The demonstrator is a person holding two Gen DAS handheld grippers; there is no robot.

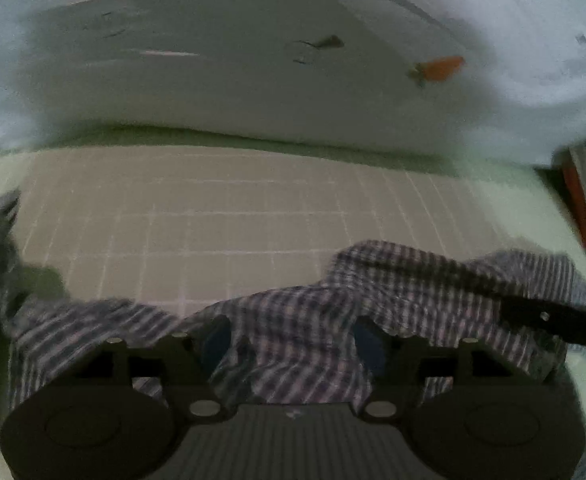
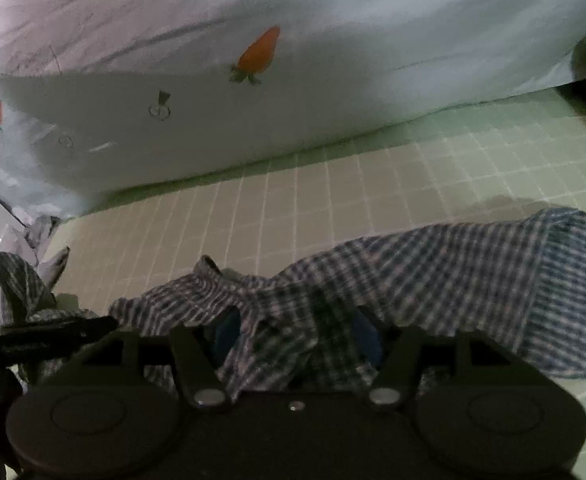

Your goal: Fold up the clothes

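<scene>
your black left claw and black right claw, both with blue pads, sit in a shirt checked blue, white and pink. under it, a pale green surface gridded white; behind, a white sheet printed with orange carrots.

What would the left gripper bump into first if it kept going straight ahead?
The left gripper already has the checked shirt bunched between its fingers, so the shirt comes first. Past it lies bare grid mat, then probably the white carrot-print cloth at the far edge, though depth is hard to judge.
</scene>
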